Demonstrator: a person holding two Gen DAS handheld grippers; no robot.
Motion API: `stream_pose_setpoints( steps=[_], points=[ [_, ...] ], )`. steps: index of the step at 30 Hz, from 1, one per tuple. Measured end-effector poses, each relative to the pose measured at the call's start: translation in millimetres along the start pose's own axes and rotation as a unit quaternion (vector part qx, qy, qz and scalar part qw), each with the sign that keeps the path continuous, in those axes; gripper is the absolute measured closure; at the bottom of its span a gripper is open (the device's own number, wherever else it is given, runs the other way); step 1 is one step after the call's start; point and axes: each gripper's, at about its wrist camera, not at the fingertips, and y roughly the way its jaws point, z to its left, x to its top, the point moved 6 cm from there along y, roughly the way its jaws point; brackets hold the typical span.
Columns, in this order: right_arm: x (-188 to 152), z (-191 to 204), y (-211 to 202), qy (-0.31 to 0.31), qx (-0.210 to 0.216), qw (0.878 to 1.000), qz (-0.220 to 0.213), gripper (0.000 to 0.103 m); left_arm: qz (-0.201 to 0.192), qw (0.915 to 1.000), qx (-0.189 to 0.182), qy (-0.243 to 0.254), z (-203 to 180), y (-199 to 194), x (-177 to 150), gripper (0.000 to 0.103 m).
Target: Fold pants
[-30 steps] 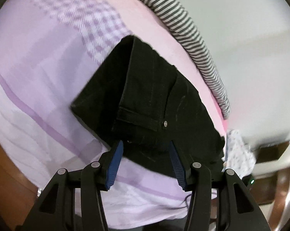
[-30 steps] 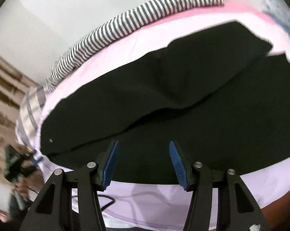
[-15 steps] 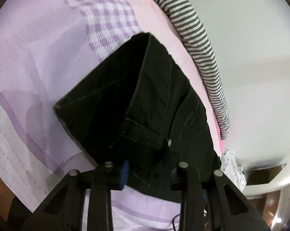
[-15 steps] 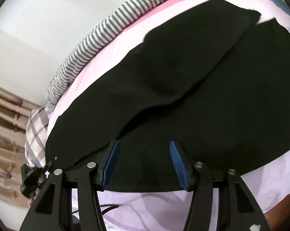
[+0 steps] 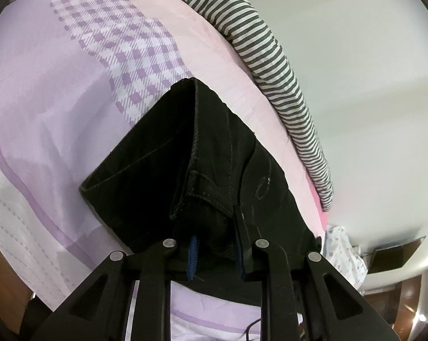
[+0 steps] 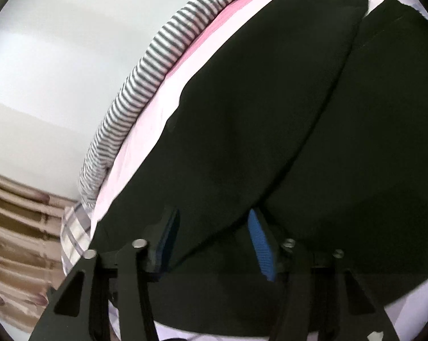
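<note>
Black pants (image 5: 214, 164) lie on a lilac bedsheet (image 5: 43, 113). In the left wrist view I see the waistband end with a belt loop and stitching. My left gripper (image 5: 218, 244) is shut on the waistband fabric, which bunches between the blue pads. In the right wrist view the two black pant legs (image 6: 299, 128) stretch away across the bed, one lying partly over the other. My right gripper (image 6: 214, 233) is open, its blue pads pushed over the edge of the leg fabric.
A grey-and-white striped cloth (image 5: 270, 65) lies along the far edge of the bed by the white wall; it also shows in the right wrist view (image 6: 157, 65). A patterned white cloth (image 5: 344, 253) lies at the bed's right end. Curtains (image 6: 14, 241) hang at left.
My left gripper has closed on the waistband and lifted it. My right gripper has moved forward onto the pant legs and stays open.
</note>
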Motion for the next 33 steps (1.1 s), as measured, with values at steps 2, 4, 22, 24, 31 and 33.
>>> stream_pose_setpoints(
  steps=[2, 4, 22, 24, 31, 33],
  points=[
    [6.7, -3.9, 0.5, 0.015, 0.006, 1.000, -0.006, 0.066, -0.001, 1.0000, 0.001, 0.002, -1.1, 0.2, 1.5, 0.083],
    [14.3, -9.3, -0.9, 0.029, 0.012, 0.999, -0.013, 0.067, 0.001, 1.0000, 0.004, 0.005, -1.7, -0.2, 3.2, 0.083],
    [32.2, -11.6, -42.5, 0.007, -0.044, 0.997, -0.057, 0.098, 0.036, 0.9943, 0.071, 0.071, -2.7, 14.7, 12.2, 0.084],
    [24.6, -5.0, -55.9, -0.004, -0.056, 0.997, -0.061, 0.098, 0.041, 0.9918, 0.080, 0.090, -4.1, 13.2, 14.1, 0.084],
    [-12.3, -2.4, -82.4, -0.024, -0.101, 0.993, -0.049, 0.098, 0.068, 0.9816, 0.111, 0.140, 2.8, 12.4, 17.0, 0.084],
    [-24.4, -6.6, -82.6, -0.015, -0.112, 0.993, -0.039, 0.098, 0.070, 0.9774, 0.123, 0.157, 5.2, 11.5, 16.0, 0.084]
  ],
)
